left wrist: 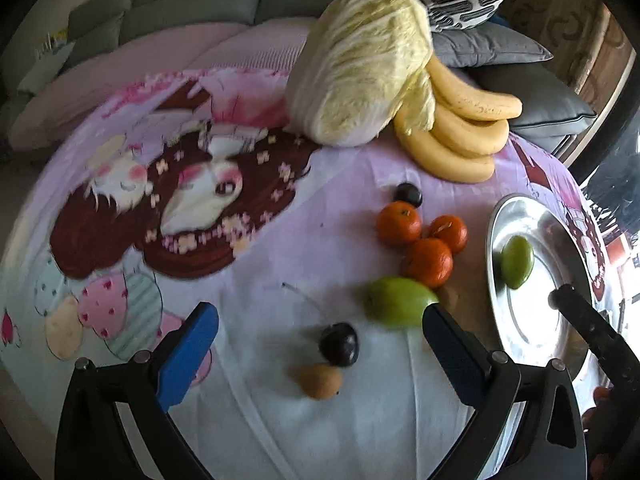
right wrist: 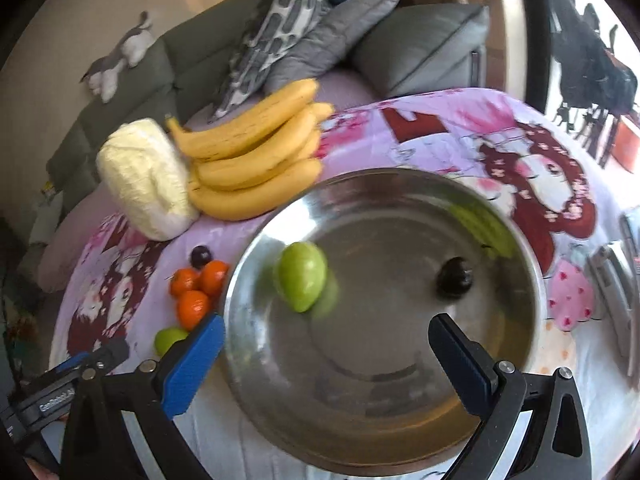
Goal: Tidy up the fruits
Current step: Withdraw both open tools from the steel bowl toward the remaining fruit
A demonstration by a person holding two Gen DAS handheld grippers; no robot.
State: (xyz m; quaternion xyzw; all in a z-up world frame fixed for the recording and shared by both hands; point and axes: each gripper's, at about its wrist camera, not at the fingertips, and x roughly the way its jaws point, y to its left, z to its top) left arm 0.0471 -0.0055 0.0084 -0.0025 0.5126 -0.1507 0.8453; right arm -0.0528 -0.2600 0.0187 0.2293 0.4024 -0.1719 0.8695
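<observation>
While both grippers hover with nothing between their pads, the scene reads so:

Cloth: the printed tablecloth (left wrist: pixel 280 184) lies under everything, beneath both sets of jaws.
Tray: the round metal tray (right wrist: pixel 280 400) sits directly under and ahead of the right gripper (right wrist: pixel 326 354), whose jaws are spread wide and empty.
Cabbage: the napa cabbage (left wrist: pixel 360 68) stands far ahead of the left gripper (left wrist: pixel 320 344), touching the bananas (left wrist: pixel 460 128).
Green fruit: one green fruit (right wrist: pixel 302 276) lies in the tray, ahead of the right jaws; another green fruit (left wrist: pixel 400 300) lies on the cloth just beside the left gripper's right finger.
Tangerines: three tangerines (left wrist: pixel 426 262) cluster beyond that.
Small fruit: a dark plum (left wrist: pixel 339 344) and a brown fruit (left wrist: pixel 320 380) lie touching, between the left jaws, which are spread wide, gripping nothing.
</observation>
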